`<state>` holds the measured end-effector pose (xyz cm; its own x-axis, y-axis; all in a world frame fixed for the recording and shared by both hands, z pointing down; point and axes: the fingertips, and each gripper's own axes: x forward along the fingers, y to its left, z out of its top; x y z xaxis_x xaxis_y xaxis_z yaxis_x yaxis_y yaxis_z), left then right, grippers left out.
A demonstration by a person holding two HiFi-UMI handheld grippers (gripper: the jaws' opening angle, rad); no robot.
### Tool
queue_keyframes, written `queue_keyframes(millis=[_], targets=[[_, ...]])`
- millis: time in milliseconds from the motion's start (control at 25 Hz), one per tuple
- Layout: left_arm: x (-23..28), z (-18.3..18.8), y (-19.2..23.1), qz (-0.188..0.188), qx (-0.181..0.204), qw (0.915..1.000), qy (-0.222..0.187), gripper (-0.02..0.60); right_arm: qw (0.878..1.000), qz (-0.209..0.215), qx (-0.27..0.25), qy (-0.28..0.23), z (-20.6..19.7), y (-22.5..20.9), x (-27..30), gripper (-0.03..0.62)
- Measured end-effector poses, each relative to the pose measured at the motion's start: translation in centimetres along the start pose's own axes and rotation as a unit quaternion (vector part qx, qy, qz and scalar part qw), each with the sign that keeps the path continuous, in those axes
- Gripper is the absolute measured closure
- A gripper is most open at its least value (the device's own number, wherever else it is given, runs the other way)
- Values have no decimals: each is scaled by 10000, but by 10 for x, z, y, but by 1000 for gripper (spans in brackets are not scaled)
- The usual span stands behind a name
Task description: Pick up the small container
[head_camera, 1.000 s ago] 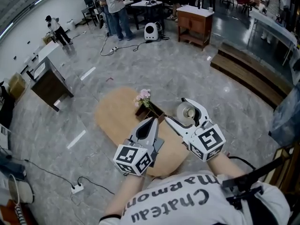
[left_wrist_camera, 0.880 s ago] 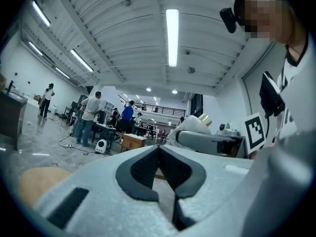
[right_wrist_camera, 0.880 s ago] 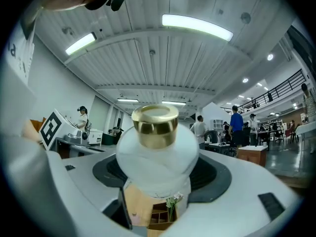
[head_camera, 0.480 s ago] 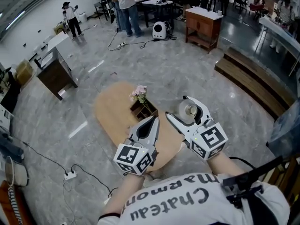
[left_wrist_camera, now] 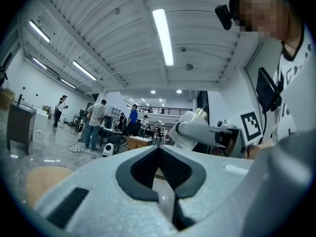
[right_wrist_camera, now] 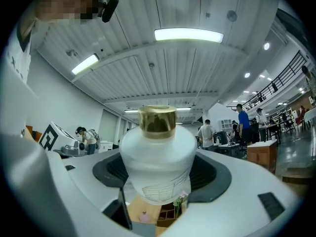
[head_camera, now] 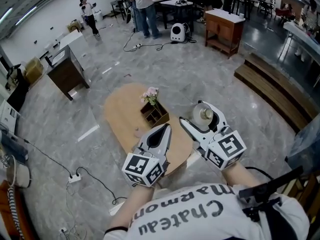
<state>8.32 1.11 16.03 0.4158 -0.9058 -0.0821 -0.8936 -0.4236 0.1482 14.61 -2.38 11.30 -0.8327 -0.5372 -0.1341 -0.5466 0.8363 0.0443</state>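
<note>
Small container [right_wrist_camera: 157, 169], gold cap [right_wrist_camera: 157, 118], clamped in right gripper [head_camera: 194, 113], left gripper [head_camera: 164, 130] closed empty, flowers [head_camera: 151, 94] in box [head_camera: 156, 117]

Inside the wooden box [head_camera: 157, 116] (flowers [head_camera: 151, 93] aside), contents are indistinct.

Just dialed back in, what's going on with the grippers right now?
A person is working two handheld grippers above an oval wooden table. The right gripper is shut on the small container, a white bottle with a gold cap, held in the air off the table. The left gripper is shut and empty, hovering beside it. A small wooden box with pink flowers sits on the table.
</note>
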Motion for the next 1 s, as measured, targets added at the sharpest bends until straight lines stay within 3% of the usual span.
queue_keyframes(millis=[1000], targets=[[12, 7, -17, -34, 176, 9998, -79, 568, 9994, 60, -8, -346, 11, -6, -13, 266]])
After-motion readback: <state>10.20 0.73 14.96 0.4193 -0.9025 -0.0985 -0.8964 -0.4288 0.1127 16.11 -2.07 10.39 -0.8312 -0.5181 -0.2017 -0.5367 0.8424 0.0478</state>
